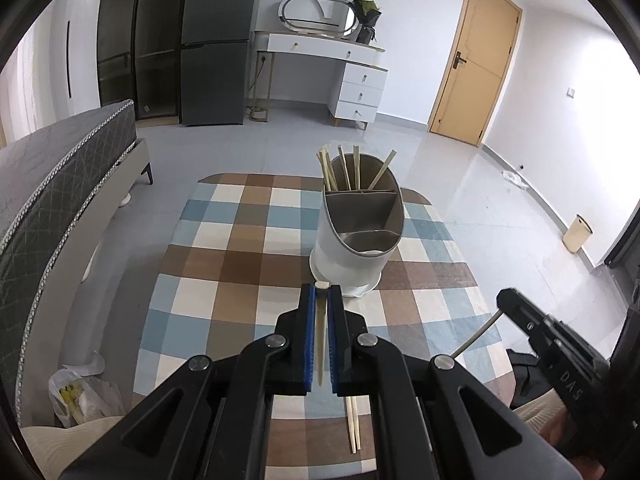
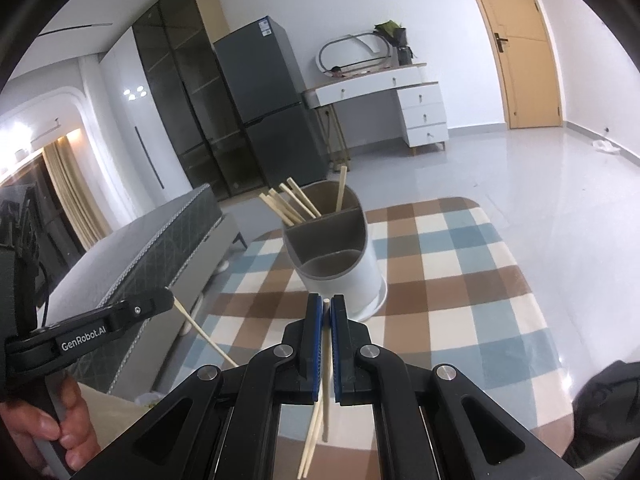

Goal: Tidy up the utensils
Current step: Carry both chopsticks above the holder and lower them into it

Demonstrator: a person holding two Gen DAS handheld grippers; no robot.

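left gripper [image 1: 321, 294] clamps one chopstick [image 1: 320, 340] | right gripper [image 2: 327, 308] clamps another chopstick [image 2: 327, 360] | risk: tips strike utensil holder [image 1: 352, 240] rim, chopsticks slip

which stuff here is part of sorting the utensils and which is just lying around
Part of the job:
- chopstick in left gripper
- chopstick in right gripper
- loose chopsticks on table
- utensil holder
- chopsticks in holder's back compartment

Just lying about:
- plastic bag
- waste bin
- fridge
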